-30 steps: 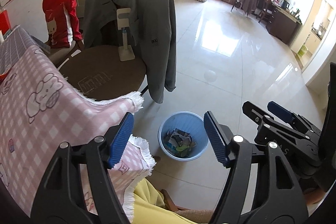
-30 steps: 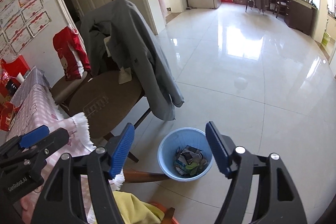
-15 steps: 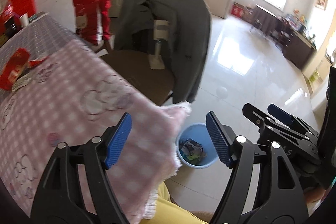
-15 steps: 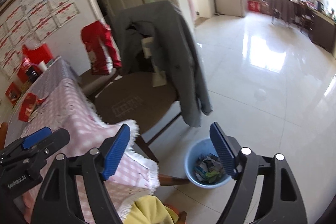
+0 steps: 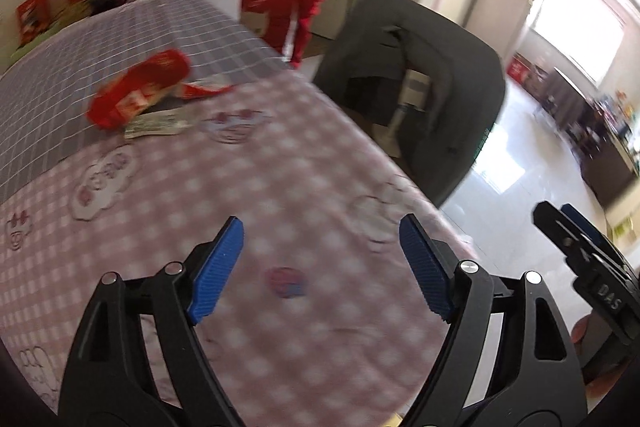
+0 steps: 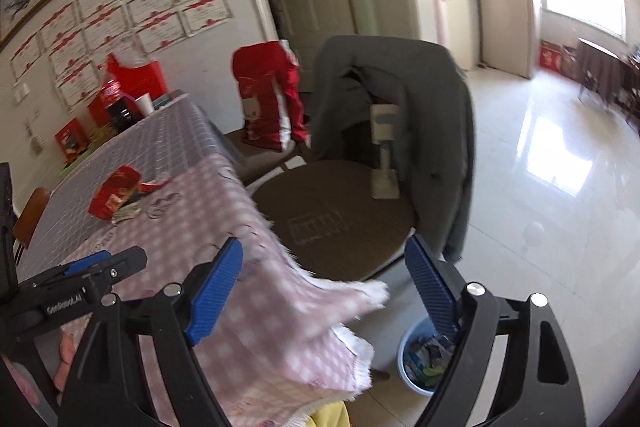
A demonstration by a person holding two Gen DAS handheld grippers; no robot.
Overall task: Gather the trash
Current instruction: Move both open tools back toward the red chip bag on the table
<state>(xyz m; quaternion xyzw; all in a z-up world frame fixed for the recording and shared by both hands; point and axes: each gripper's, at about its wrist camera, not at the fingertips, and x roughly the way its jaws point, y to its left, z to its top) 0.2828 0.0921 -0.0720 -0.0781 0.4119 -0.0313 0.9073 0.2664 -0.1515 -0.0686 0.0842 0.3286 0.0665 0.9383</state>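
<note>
Left gripper [image 5: 320, 267] and right gripper [image 6: 324, 291] were both spread wide and empty above the pink checked tablecloth [image 5: 280, 163]. We judged collection partly done: the blue bin [image 6: 420, 359] on the floor already held scraps. A crumpled red wrapper [image 5: 140, 89], lying on flat paper scraps [image 5: 158, 123], remained farther along the table, well apart from both grippers.

Daylight pours in from a blown-out window [image 5: 580, 23] at the far right, and the glossy floor [image 6: 552, 163] throws back white glare patches. Motion blur smears both views, worst on the left wrist, where the tablecloth [image 5: 248, 195] checks and wrappers [image 5: 140, 95] go soft. Fisheye bending curves the walls and doorframes, with dark vignetting in the corners.
</note>
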